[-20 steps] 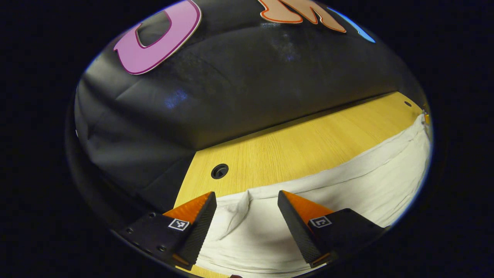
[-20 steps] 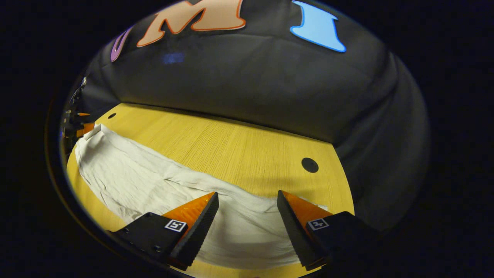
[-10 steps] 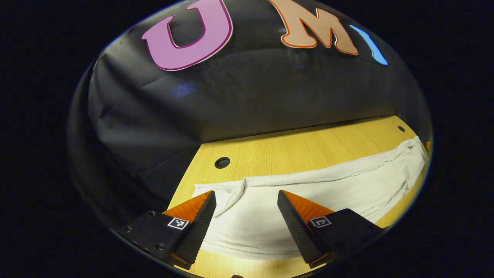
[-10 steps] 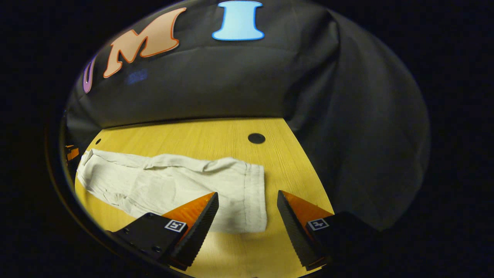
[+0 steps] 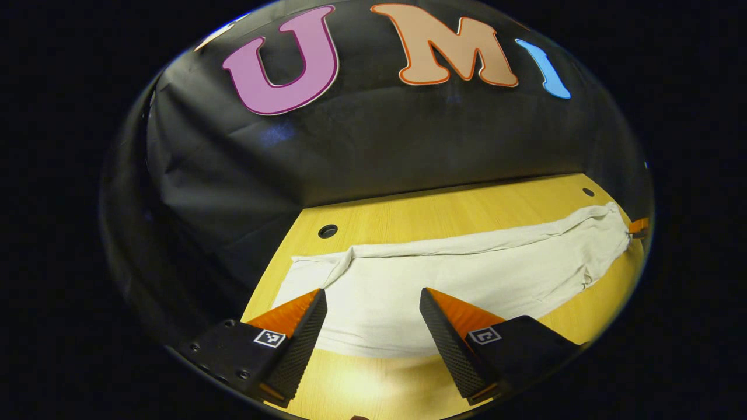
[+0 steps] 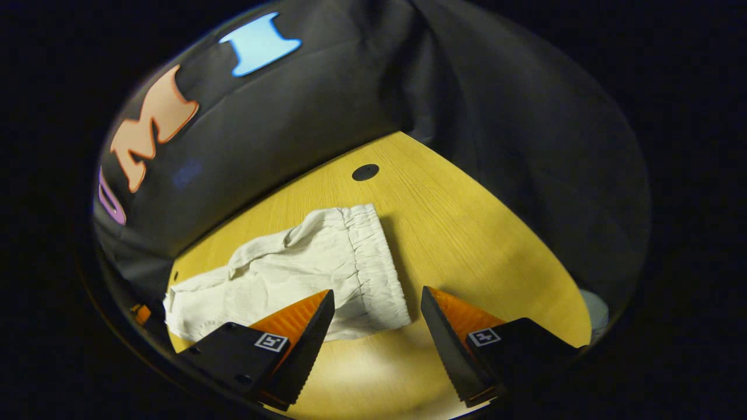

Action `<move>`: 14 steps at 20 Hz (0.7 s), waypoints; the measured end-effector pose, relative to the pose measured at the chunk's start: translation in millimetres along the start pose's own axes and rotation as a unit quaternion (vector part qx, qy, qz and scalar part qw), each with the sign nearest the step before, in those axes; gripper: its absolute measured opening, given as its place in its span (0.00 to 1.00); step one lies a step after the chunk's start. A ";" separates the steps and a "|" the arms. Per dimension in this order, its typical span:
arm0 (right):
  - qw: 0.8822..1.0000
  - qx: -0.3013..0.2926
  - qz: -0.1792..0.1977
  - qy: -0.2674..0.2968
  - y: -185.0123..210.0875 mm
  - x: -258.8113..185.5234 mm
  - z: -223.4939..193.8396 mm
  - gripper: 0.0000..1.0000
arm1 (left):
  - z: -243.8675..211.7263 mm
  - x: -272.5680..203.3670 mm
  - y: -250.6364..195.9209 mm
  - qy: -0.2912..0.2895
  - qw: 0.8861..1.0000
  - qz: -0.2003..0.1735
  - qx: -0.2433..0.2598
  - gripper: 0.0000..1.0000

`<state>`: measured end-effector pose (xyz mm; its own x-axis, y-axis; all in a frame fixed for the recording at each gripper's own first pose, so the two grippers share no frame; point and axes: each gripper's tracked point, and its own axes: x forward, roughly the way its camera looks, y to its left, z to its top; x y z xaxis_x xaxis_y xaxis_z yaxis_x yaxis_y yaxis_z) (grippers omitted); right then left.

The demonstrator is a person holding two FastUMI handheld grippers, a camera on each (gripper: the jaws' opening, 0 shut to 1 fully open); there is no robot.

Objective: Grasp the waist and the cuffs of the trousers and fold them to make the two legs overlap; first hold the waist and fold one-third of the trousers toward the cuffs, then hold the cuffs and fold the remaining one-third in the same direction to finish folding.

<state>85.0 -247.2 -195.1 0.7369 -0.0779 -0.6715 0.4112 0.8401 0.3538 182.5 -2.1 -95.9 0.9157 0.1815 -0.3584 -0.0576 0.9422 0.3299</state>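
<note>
Both grippers stand wide, holding nothing. Left gripper hovers over the near edge of the trousers, cuff end just beyond its fingers. Right gripper hangs by the waistband. Trousers lie flat on the table.

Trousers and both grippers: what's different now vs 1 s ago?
Both grippers have backed up and away from the trousers: the left gripper now frames bare table in front of the cloth, and the right gripper has swung off to view the elastic waist at a slant. Nothing was grasped. Unchanged: both open, trousers flat on the table.
</note>
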 end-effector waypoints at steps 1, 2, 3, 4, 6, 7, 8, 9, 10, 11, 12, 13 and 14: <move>1.000 0.005 0.000 0.001 -3.8 3.0 -1.9 0.87 | 1.6 -3.6 -3.3 -0.002 1.000 0.000 0.001 0.97; 1.000 0.001 -0.003 0.002 -7.7 5.8 -6.2 0.87 | 4.0 -5.8 -4.1 -0.004 1.000 0.002 0.002 0.96; 1.000 -0.008 -0.007 0.007 -12.2 9.3 -10.7 0.87 | 4.7 -7.8 -5.1 -0.005 1.000 0.004 0.004 0.96; 1.000 -0.012 -0.004 0.016 -10.5 8.6 -16.0 0.87 | 5.8 -9.8 -5.6 -0.006 1.000 0.006 0.005 0.96; 1.000 -0.018 0.008 0.016 -6.0 11.1 -18.8 0.80 | 7.2 -11.3 -7.3 -0.010 1.000 0.008 0.008 0.92; 0.999 -0.022 0.008 0.021 -5.0 11.9 -21.6 0.69 | 9.0 -14.5 -9.4 -0.011 1.000 0.008 0.008 0.92; 0.999 -0.030 0.007 0.021 -5.8 11.5 -23.3 0.63 | 8.9 -16.1 -10.0 -0.012 1.000 0.009 0.007 0.92; 0.999 -0.036 0.008 0.023 -6.5 14.2 -25.1 0.66 | 8.9 -17.8 -10.0 -0.012 1.000 0.010 0.006 0.96; 0.999 -0.038 0.008 0.026 -5.5 9.8 -26.4 0.58 | 8.7 -19.0 -10.1 -0.013 1.000 0.010 0.004 0.96; 0.999 -0.034 0.007 0.031 -5.6 8.1 -28.0 0.51 | 8.0 -19.7 -11.1 -0.014 1.000 0.010 0.001 0.97; 0.999 -0.031 0.001 0.032 -7.1 8.8 -28.0 0.46 | 6.2 -19.1 -11.4 -0.013 1.000 0.009 -0.002 0.92; 0.999 -0.026 -0.007 0.033 -8.5 6.6 -27.7 0.33 | 6.4 -22.0 -11.9 -0.012 1.000 0.008 -0.005 0.92; 0.999 -0.023 -0.014 0.030 -8.4 7.4 -26.1 0.32 | 6.4 -21.6 -12.0 -0.011 1.000 0.006 -0.009 0.97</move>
<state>73.0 -240.8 -220.0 0.6914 -0.0713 -0.7190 0.4052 0.8622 0.3041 165.9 -19.1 -86.5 0.9236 0.1868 -0.3347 -0.0758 0.9449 0.3184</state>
